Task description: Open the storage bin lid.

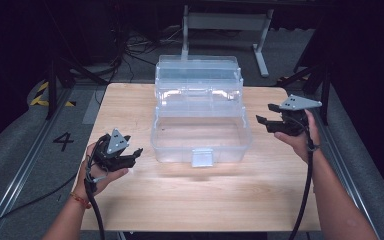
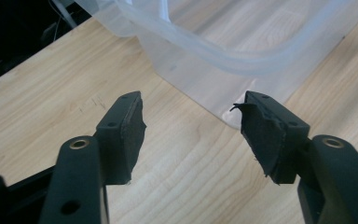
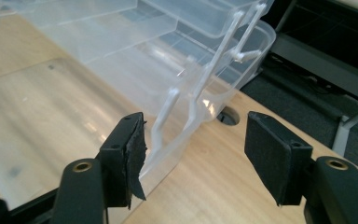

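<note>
Two black claws, left claw (image 1: pixel 130 156) and right claw (image 1: pixel 266 121), both spread wide and empty, flank one clear plastic cantilever-tray storage box (image 1: pixel 200 131), standing open mid light-wood tabletop (image 1: pixel 190 195); approach stage, judged; next a closing-in grip.

A clear plastic box (image 1: pixel 200 132) stood open on the wooden table (image 1: pixel 200 200), between the left gripper (image 1: pixel 139 152) and the right gripper (image 1: pixel 262 114) and just ahead of each. Its tiered trays (image 1: pixel 198 75) were swung up and back, beyond both grippers. A pale latch (image 1: pixel 202 157) hung on the front wall, to the right of the left gripper. Ahead of the right gripper, thin clear hinge arms (image 3: pixel 205 79) joined the trays, with a round hole (image 3: pixel 228 115) in the tabletop past them. Left of the left gripper, a painted 4 (image 1: pixel 63 141) marked the grey floor; yellow-black tape (image 1: pixel 42 93) lay farther ahead. A white desk frame (image 1: pixel 225 22) and loose cables (image 1: pixel 125 47) stood far beyond both.
</note>
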Available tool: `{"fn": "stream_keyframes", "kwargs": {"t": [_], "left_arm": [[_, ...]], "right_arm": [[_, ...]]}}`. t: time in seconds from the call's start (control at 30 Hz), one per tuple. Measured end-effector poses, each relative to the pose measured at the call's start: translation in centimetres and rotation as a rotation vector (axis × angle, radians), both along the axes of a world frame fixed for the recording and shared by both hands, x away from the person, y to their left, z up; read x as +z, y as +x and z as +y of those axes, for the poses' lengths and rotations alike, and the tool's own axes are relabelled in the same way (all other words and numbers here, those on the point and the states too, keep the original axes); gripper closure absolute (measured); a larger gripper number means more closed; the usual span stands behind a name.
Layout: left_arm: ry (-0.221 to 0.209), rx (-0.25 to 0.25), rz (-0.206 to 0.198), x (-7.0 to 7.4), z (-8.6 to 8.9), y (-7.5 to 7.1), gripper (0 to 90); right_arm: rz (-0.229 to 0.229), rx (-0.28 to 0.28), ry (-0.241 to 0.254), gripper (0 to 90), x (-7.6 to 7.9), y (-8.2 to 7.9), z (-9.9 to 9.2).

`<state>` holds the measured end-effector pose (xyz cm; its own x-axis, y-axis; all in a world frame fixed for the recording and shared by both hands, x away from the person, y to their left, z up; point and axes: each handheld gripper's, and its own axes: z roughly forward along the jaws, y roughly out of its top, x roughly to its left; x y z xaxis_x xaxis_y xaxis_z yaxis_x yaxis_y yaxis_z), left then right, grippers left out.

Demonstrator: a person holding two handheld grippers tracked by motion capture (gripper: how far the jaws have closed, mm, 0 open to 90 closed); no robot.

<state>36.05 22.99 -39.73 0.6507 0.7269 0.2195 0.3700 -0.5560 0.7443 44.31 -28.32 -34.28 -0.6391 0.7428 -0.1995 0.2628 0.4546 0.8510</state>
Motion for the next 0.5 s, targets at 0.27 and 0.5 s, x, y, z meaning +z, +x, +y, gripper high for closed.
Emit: {"fn": "stream_keyframes", "kwargs": {"t": [0.27, 0.5], "left_arm": [[0.051, 0.009, 0.029, -1.0, 1.2, -1.0, 29.2], [0.091, 0.010, 0.046, -1.8, 2.3, -2.1, 27.9]], "right_arm": [[-0.002, 0.010, -0.018, 35.9, -1.9, -3.0, -1.2], [0.030, -0.006, -0.063, 35.0, -4.5, -4.8, -2.3]]}}
